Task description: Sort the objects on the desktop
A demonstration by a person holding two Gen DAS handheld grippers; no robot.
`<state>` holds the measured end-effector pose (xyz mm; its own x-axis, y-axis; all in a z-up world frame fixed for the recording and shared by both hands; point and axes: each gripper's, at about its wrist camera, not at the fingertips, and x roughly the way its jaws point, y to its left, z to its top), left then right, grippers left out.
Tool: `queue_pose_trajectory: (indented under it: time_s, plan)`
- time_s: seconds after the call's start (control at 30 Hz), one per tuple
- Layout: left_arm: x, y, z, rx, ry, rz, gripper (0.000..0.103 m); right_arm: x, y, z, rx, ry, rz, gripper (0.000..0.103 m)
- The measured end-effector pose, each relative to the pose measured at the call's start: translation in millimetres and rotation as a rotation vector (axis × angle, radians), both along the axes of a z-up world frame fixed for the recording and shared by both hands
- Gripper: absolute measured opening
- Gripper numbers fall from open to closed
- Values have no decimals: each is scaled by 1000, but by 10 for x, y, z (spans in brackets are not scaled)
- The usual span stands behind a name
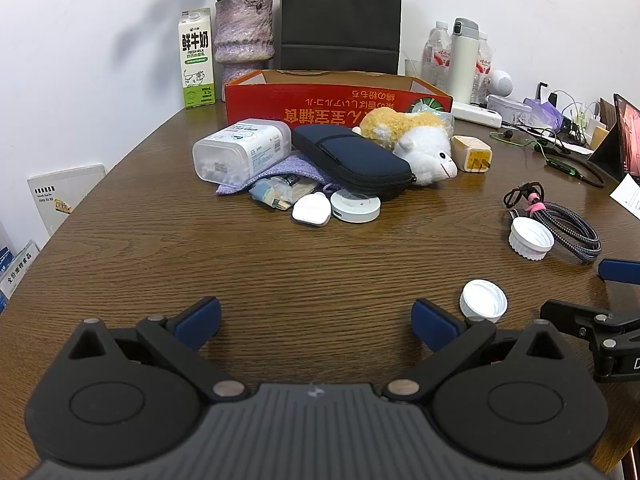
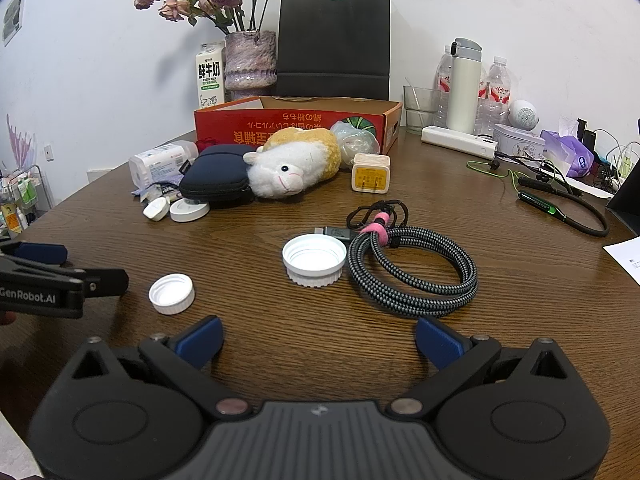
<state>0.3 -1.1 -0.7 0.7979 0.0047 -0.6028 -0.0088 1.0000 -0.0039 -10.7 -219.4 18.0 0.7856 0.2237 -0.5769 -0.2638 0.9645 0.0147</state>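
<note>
**Sorting not yet started: all things lie on the table, the box looks empty**

On the left, the left gripper [image 1: 316,320] hangs low over the wooden table [image 1: 280,264], its jaws wide apart and holding nothing. Ahead of it is a crowded heap: a clear plastic container [image 1: 240,150], a dark zip case [image 1: 354,162], a small white charger [image 1: 311,210] and a round white disc [image 1: 355,207], then a plush sheep [image 2: 296,166] and a yellow plug [image 2: 371,173]. Behind the heap stands the red cardboard box [image 2: 296,120]; its inside is mostly hidden, but nothing shows above its rim, so I judge the work is at its beginning.

More to the right, a small white cap [image 2: 171,293] lies near the left gripper, and a bigger white cap [image 2: 314,260] touches a coiled braided cable [image 2: 416,276]. The right gripper [image 2: 319,344] is also fully open and empty, just before the cable.

The table is dark brown wood, against a white wall, with a vase of dried flowers [image 2: 250,60], a milk carton [image 2: 210,78], a black paper bag [image 2: 334,44] and bottles [image 2: 496,84] at the back.
</note>
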Motion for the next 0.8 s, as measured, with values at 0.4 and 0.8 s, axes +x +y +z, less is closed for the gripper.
queue_pose_trajectory:
  time_s: [0.4, 0.8]
  plan:
    - [2, 3, -2, 0, 0, 0, 103, -1, 1, -2, 0, 0, 0, 103]
    - [-42, 12, 47, -38, -49, -50, 103, 43, -25, 5, -2, 18, -4, 103]
